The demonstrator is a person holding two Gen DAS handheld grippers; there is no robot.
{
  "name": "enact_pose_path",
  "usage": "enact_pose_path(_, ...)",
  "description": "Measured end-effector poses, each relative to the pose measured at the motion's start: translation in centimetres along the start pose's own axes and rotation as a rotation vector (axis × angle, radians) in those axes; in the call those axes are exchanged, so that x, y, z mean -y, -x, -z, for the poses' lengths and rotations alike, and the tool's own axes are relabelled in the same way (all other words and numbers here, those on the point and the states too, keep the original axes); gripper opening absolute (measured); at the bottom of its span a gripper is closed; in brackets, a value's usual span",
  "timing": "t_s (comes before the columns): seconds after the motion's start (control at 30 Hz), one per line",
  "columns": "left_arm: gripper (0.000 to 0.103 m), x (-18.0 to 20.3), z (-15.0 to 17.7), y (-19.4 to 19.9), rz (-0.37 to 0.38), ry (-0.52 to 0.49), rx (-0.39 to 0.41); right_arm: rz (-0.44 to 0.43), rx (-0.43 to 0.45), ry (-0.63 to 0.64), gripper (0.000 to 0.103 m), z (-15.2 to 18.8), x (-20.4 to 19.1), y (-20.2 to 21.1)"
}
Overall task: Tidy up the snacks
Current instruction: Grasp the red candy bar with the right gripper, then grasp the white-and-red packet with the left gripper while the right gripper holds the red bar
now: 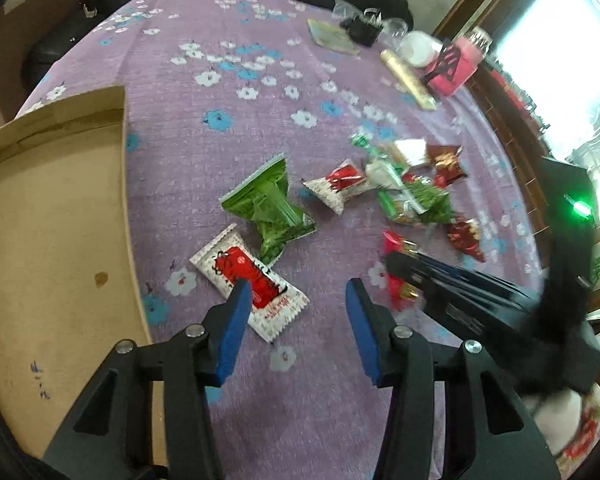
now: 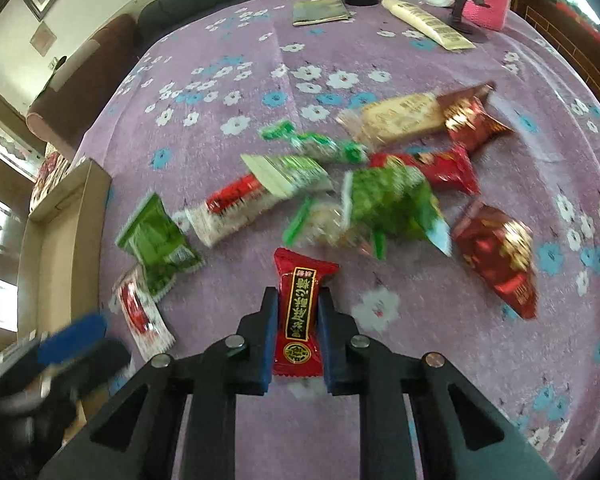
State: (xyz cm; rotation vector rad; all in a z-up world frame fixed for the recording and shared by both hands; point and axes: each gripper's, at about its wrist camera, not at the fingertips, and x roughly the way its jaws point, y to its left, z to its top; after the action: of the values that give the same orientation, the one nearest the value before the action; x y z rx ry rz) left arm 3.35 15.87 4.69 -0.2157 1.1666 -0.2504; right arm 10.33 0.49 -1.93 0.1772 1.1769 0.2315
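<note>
Right claw (image 2: 298, 322) seen clamped on a red snack packet (image 2: 300, 312), long axis running straight along the fingers, far twisted end flaring out past the tips, near end tucked back between the blue pads. Held just above the purple flowered counter (image 2: 440, 420), apart from the scattered pile of snacks (image 2: 364, 200) ahead.

Left claw (image 1: 296, 300) spread wide with nothing in it, hanging over the white-and-red packet (image 1: 250, 282). That packet lay slantwise across the claw's line, its long axis running from upper left to lower right, one pad already above its red panel. Cardboard box (image 1: 56, 216) open just to the left of it, its wall edge close beside the packet. Judged the likely goal for the snacks: nearer the left claw by far, well off to the left of the right one.

Green packet (image 1: 274, 204) touching or overlapping the white-and-red one's far corner; could not be told which. Box floor cut off by the frame edge, so contents unknown. Pile on the right blurred, individual wrappers hard to separate. From the left wrist view, held red packet mostly hidden behind the right claw's black body.
</note>
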Motion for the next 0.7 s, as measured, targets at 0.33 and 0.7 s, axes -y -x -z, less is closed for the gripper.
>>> enact_pose_path(0.33,0.011,0.3,0.9,-2.5,0.007,-0.032,-0.081,-0.045,0.009,-0.016,0.017,1.6,1.9,1.7)
enact_pose_path(0.7,0.026,0.2,-0.4,-2.9,-0.018,0.085,-0.032,-0.107,-0.007,-0.034,0.017,2.5,3.5,1.9)
